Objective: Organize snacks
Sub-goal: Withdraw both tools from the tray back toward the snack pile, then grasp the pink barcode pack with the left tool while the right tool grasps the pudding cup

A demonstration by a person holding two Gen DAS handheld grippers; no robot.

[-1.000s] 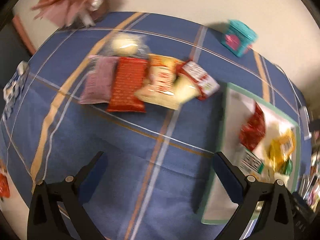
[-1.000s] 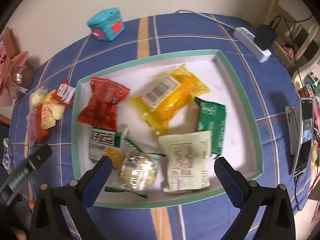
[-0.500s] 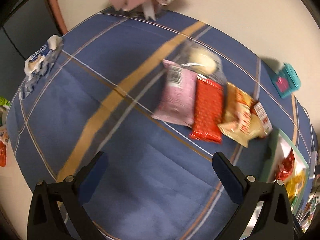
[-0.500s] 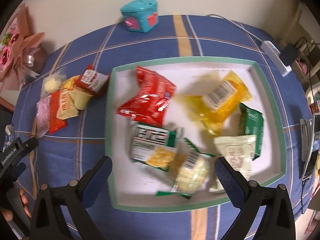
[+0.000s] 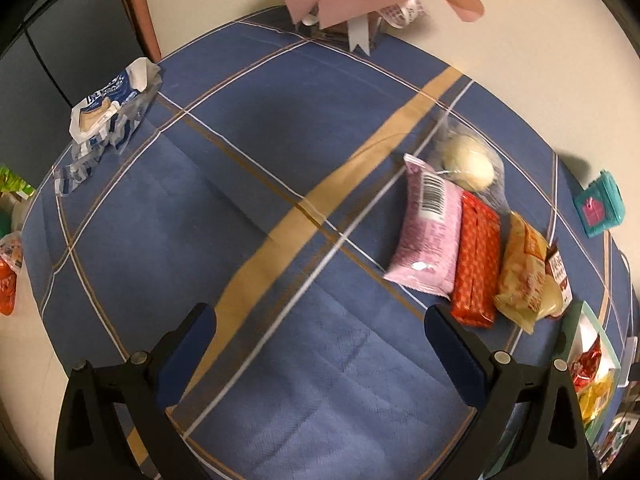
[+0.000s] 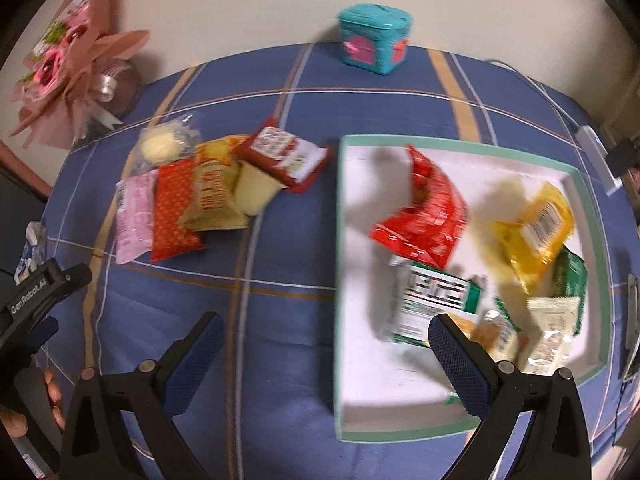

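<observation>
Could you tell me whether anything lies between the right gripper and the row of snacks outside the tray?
Nothing visible does: only bare blue tablecloth lies between the open right gripper and the snack row. The tray sits off to the right.

Tray: white cardboard tray with a green rim (image 6: 339,240) lies on the blue plaid tablecloth (image 6: 280,320), at right.
In tray: crumpled red foil packet (image 6: 428,216) far left; yellow plastic packet (image 6: 536,228) right of it; green-and-white printed packet (image 6: 432,300) near.
Left of tray: row of packets on the cloth; pink barcode packet (image 5: 430,232) leftmost, flat red patterned packet (image 5: 476,264) just right of it.
Far edge: teal plastic box (image 6: 374,40).
Far left: pink paper bouquet (image 6: 68,64).
</observation>
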